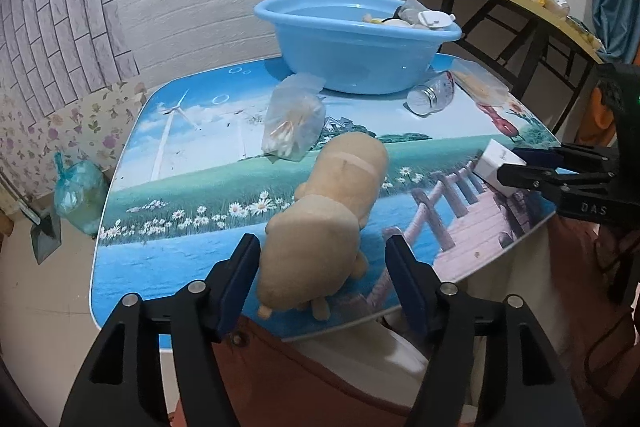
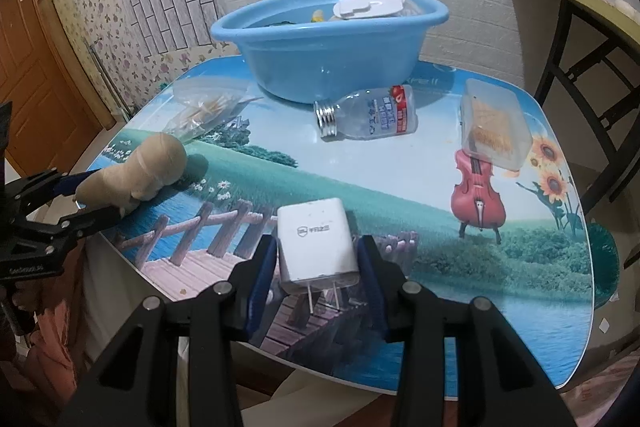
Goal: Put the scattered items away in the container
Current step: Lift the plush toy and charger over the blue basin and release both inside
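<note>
In my left wrist view, the left hand-held gripper [image 1: 322, 275] stands released, its pads either side of the tan plush toy animal [image 1: 324, 223] without pressing it; the toy lies at lower centre on the scenic printed surface [image 1: 180, 195]. In my right wrist view, the right hand-held gripper [image 2: 318, 275] is clenched on the white square plug charger [image 2: 316, 243], prongs toward the lens, low in the frame. The light blue plastic basin [image 2: 320, 43] sits at upper centre, already holding several items. Just below it lie a clear plastic bottle [image 2: 368, 113] on its side, a clear bag of cotton swabs [image 2: 204, 111] at left, and a clear lidded box [image 2: 492, 127] at right.
</note>
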A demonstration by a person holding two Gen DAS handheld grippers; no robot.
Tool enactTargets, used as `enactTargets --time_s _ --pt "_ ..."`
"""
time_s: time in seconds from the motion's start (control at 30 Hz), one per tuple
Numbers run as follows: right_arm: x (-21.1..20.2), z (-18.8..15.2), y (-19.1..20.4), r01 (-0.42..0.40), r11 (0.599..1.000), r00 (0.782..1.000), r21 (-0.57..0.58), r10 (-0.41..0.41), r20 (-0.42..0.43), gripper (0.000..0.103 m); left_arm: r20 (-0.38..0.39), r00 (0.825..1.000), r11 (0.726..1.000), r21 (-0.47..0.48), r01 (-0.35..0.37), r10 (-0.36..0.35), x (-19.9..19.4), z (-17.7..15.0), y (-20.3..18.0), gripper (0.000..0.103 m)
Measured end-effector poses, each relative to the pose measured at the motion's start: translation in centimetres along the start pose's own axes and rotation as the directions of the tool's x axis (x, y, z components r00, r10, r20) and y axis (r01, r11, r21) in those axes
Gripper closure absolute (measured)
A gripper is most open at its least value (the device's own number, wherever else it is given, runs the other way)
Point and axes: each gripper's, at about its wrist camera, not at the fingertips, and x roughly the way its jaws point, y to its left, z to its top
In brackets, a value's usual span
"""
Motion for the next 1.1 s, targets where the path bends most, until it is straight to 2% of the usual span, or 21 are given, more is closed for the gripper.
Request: enactTargets --time_s 0.47,0.57,0.67,0.9,1.1 --pt "0.3 -0.2 -0.1 -0.002 1.0 1.0 -0.003 0.002 -0.004 0.061 -0.02 1.0 0.999 0.037 -0.008 0.009 2.8 1.4 -0.6 0.038" --pt "0.6 -0.3 0.0 -0.002 1.0 1.0 -0.01 0.002 -0.012 0.061 -0.031 1.0 1.0 0.013 0.0 0.0 3.2 1.6 -0.3 0.046" --pt "0.9 -0.4 0.2 0.0 1.0 1.0 -0.02 0.0 -0.024 0.061 -0.026 1.0 1.0 0.008 0.006 -0.006 3.2 1.7 -0.3 0.049" --pt "0.5 -0.2 0.3 -0.008 1.0 1.0 -0.027 0.008 0.004 0.064 0.035 0.999 0.999 -0.036 0.008 -0.006 1.5 2.5 0.4 0.049" --pt "-1.1 0.7 0.7 -0.024 0.999 0.998 -0.038 0.026 0.06 0.065 0.093 0.996 0.997 -0.073 -0.01 0.016 -0.4 3.9 1.1 0.049"
